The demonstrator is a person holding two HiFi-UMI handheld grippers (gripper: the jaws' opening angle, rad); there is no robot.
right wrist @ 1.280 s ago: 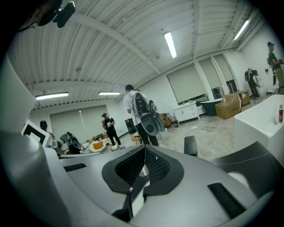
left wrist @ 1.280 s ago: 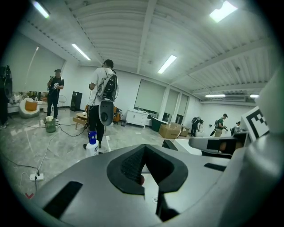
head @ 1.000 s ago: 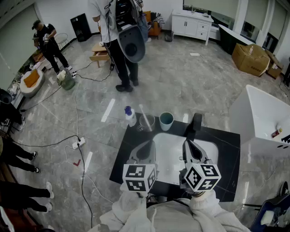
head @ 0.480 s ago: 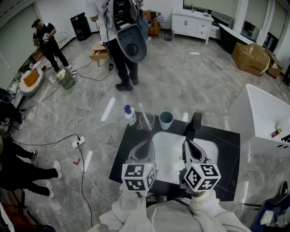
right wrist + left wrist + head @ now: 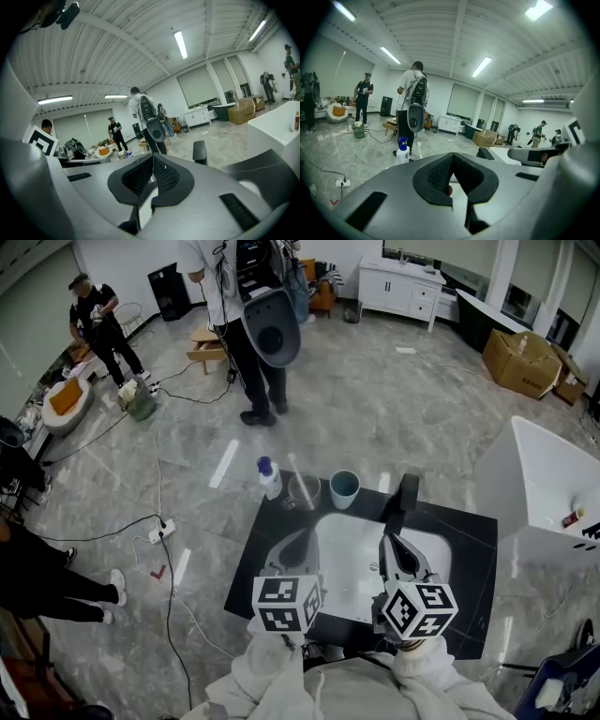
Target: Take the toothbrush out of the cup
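A clear glass cup [image 5: 303,491] stands at the far edge of the black countertop [image 5: 466,554], with a pale toothbrush [image 5: 294,469] leaning up out of it. A blue-grey cup [image 5: 344,489] stands just to its right. My left gripper [image 5: 302,546] and right gripper [image 5: 387,542] hover side by side over the white sink basin [image 5: 348,538], well short of the cups. Both are shut with nothing between the jaws. In the left gripper view the shut left gripper [image 5: 451,155] points past the toothbrush [image 5: 418,150]; the right gripper view shows the right gripper [image 5: 153,157] shut too.
A spray bottle [image 5: 269,480] stands left of the glass cup, and a black faucet [image 5: 405,495] rises behind the basin. A white tub [image 5: 548,488] is on the right. A person [image 5: 246,324] stands beyond the counter; cables [image 5: 159,538] lie on the floor at left.
Both grippers hold their places over the basin. Only the people in the background and at the left edge have shifted.
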